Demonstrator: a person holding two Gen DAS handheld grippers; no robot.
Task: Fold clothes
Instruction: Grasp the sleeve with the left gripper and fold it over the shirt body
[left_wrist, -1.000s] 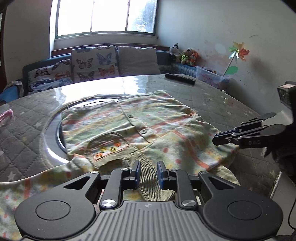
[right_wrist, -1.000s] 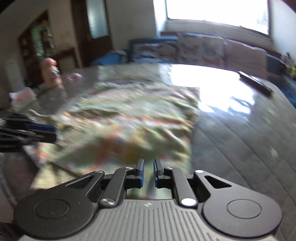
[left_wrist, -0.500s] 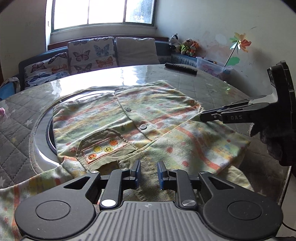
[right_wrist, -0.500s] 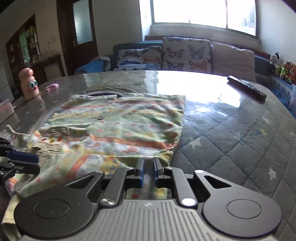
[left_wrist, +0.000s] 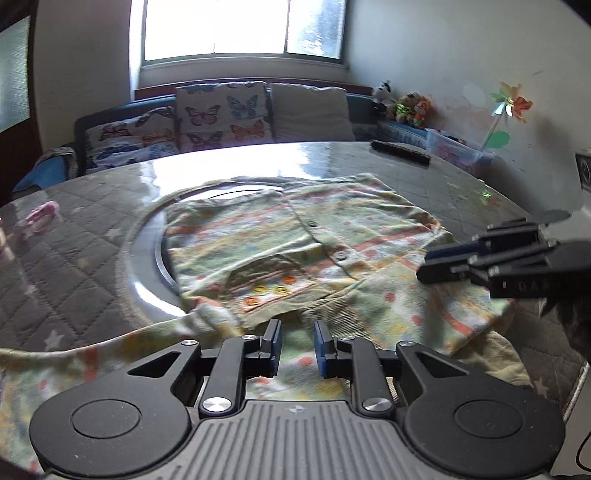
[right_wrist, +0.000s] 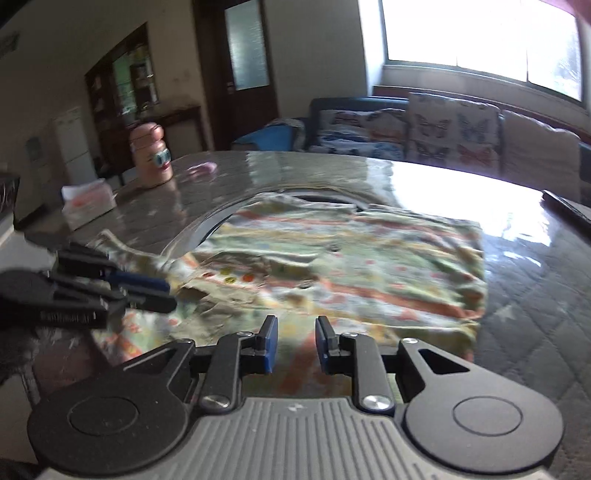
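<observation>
A striped, dotted green-and-orange children's cardigan (left_wrist: 295, 243) with buttons and a front pocket lies partly folded on the round table; it also shows in the right wrist view (right_wrist: 354, 258). A sleeve (left_wrist: 92, 354) trails off to the near left. My left gripper (left_wrist: 297, 341) is open and empty, just above the garment's near edge. My right gripper (right_wrist: 293, 341) is open and empty above the garment's near right part. The right gripper shows at the right of the left wrist view (left_wrist: 436, 264); the left gripper shows at the left of the right wrist view (right_wrist: 162, 291).
The table (left_wrist: 74, 258) has a quilted grey cover and a glass turntable ring (left_wrist: 147, 266). A black remote (left_wrist: 400, 151) lies at the far right, a pink item (left_wrist: 40, 214) at the left. A pink jar (right_wrist: 151, 155) and tissue pack (right_wrist: 88, 203) stand far left. A sofa (left_wrist: 221, 114) is behind.
Both grippers have opened wider. My right gripper has drawn back to the near right of the garment and turned left. The left gripper has shifted slightly toward the garment's near edge.
</observation>
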